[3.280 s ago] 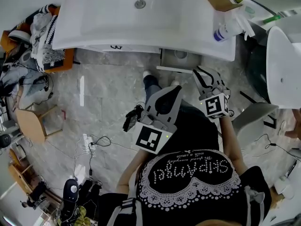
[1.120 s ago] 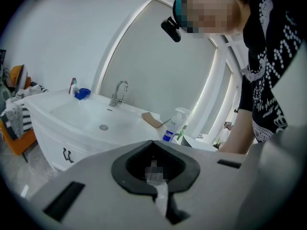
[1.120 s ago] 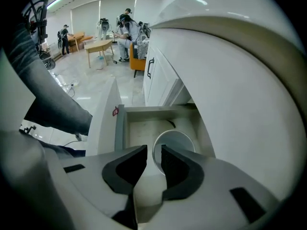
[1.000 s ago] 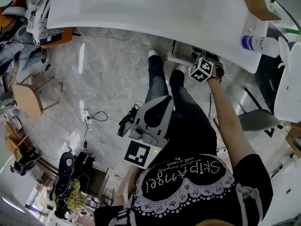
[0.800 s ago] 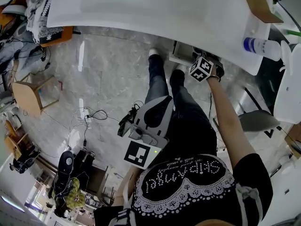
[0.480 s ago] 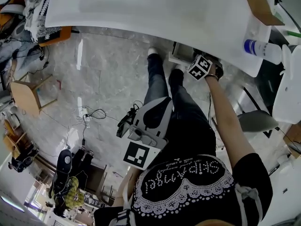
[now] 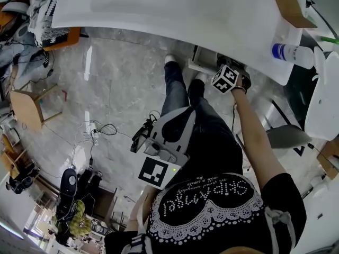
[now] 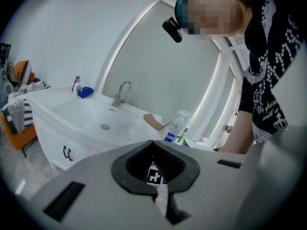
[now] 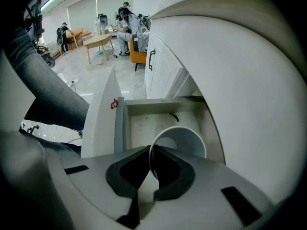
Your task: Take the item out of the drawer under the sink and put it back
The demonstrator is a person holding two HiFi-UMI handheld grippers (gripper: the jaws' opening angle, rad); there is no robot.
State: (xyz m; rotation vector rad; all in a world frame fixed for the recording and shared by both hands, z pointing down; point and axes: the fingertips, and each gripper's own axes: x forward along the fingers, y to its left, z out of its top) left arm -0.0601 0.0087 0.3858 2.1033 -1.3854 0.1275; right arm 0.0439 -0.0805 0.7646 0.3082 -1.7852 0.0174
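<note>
The drawer [image 7: 203, 58] under the white sink counter [image 7: 175, 15] stands pulled out. In the right gripper view its pale floor [image 9: 141, 123] shows, with a white cup [image 9: 186, 139] lying on its side, mouth toward me. My right gripper [image 9: 151, 152] reaches down into the drawer. Its jaws have just been closing and now pinch the cup's rim between them. In the head view only its marker cube [image 7: 226, 79] shows at the counter's edge; the fingertips are hidden. My left gripper [image 7: 186, 114] hangs over the person's lap, shut and empty, pointing at the sink [image 8: 103, 123].
On the counter stand a spray bottle [image 7: 290, 51] and a brown cardboard piece [image 7: 290, 5]. A white rounded fixture [image 7: 324, 94] stands to the right. Cables [image 7: 100, 131] lie on the marble floor. The person's legs [image 7: 183, 97] stand right before the drawer.
Since the oldest frame my right gripper has gone from above the lap to the drawer under the counter. Over the last second both grippers have hardly moved in the head view.
</note>
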